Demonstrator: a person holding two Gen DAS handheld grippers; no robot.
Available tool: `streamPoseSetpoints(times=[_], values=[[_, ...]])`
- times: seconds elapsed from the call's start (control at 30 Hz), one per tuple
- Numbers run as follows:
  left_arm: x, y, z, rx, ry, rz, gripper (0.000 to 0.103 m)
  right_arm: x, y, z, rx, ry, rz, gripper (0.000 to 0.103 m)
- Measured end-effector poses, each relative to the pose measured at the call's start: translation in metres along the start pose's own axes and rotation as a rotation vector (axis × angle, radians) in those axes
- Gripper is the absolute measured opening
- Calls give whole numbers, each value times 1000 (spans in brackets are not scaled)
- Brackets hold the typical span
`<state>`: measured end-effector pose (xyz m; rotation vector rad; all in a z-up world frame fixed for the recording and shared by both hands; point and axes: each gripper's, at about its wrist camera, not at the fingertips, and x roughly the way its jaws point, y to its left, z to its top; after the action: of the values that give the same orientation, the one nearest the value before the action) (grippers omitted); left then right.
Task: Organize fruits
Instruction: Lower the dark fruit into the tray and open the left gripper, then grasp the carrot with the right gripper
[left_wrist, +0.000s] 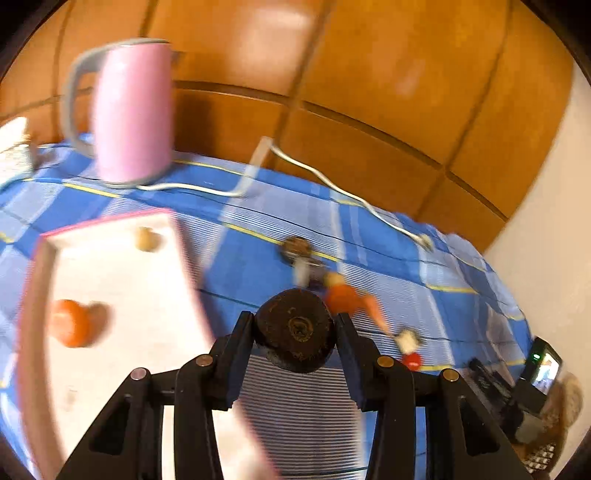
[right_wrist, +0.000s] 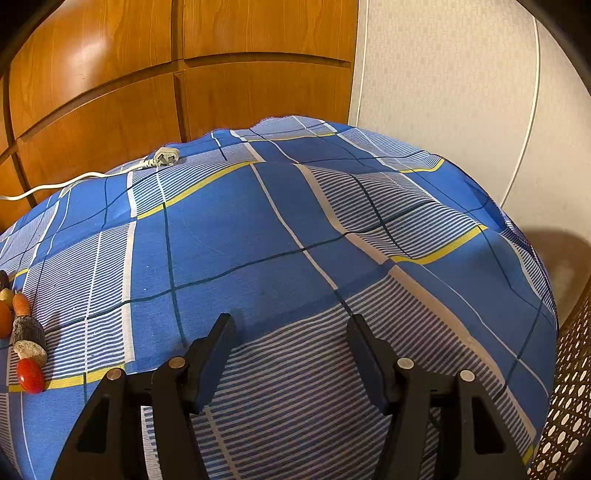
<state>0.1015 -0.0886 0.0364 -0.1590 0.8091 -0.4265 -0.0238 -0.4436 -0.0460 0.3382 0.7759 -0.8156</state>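
Left wrist view: nearest the lens, the left gripper (left_wrist: 295, 332) is clamped on a dark brown round fruit (left_wrist: 295, 334), one finger pressing each side, and holds it above the blue checked cloth (left_wrist: 369, 258). Just to its left lies a white tray (left_wrist: 122, 280) with a pink rim, holding an orange fruit (left_wrist: 72, 323) near its left edge and a small tan fruit (left_wrist: 146, 239) near its far edge; the middle of the tray is bare. Beyond the gripper, a loose cluster of fruits (left_wrist: 343, 295) lies on the cloth, ending in a red one (left_wrist: 412, 360). A pink kettle (left_wrist: 131, 110) stands at the far left, its white cord (left_wrist: 332, 184) trailing along the cloth's far edge before wooden panels.

Right wrist view: the right gripper (right_wrist: 291, 354) has its fingers spread apart with nothing between them, over a wide open stretch of cloth. A row of fruits (right_wrist: 26, 339) sits at the left border, and a plug (right_wrist: 166, 157) lies near the far edge. The cloth drops off on the right beside a pale wall.
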Motion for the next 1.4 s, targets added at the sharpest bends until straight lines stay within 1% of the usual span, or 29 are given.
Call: streamPoseSetpoints(times=[0.13,0.23,0.3,0.37,0.43,0.53,0.6,0.67,0.73,0.8,0.93,0.97,1.03,1.13,1.2,1.23,1.3,1.4], values=[[-11,50,3,-60,-26,104,45,0,0,0,0,0,-1,64],[-13,78,3,-90,-43,163,45,0,0,0,-1,0,-1,64],[-14,85,1,-108,-51,186,45,0,0,0,-1,0,-1,64],[-19,100,-2,-137,-68,211,52,0,0,0,-1,0,-2,64],[-25,104,-5,-150,-83,228,55,0,0,0,0,0,-1,64],[-32,114,-14,-174,-86,264,55,0,0,0,-1,0,-2,64],[-37,122,-23,-197,-82,307,58,0,-1,0,-1,0,-2,64],[-47,132,-35,-224,-91,355,65,0,0,0,-2,0,-2,64],[-56,139,-43,-240,-103,383,69,0,0,0,-2,0,-1,64],[-70,144,-52,-255,-124,417,73,0,0,0,-3,0,-1,64],[-98,155,-68,-287,-177,490,86,0,0,0,-2,0,-1,64],[-103,160,-72,-301,-185,502,87,0,0,0,-2,0,-2,64],[-106,169,-79,-330,-184,517,88,0,0,0,-3,0,-2,64],[-100,189,-95,-405,-136,532,88,-1,0,-1,-4,0,-2,64],[-96,192,-102,-430,-122,525,88,-1,0,-1,-4,0,-2,64],[-94,196,-109,-461,-113,500,88,-1,0,-1,-4,0,-2,64],[-89,197,-114,-483,-99,477,89,-1,0,-1,-5,2,-1,64],[-82,193,-119,-479,-71,479,89,-1,0,0,-10,11,0,64]])
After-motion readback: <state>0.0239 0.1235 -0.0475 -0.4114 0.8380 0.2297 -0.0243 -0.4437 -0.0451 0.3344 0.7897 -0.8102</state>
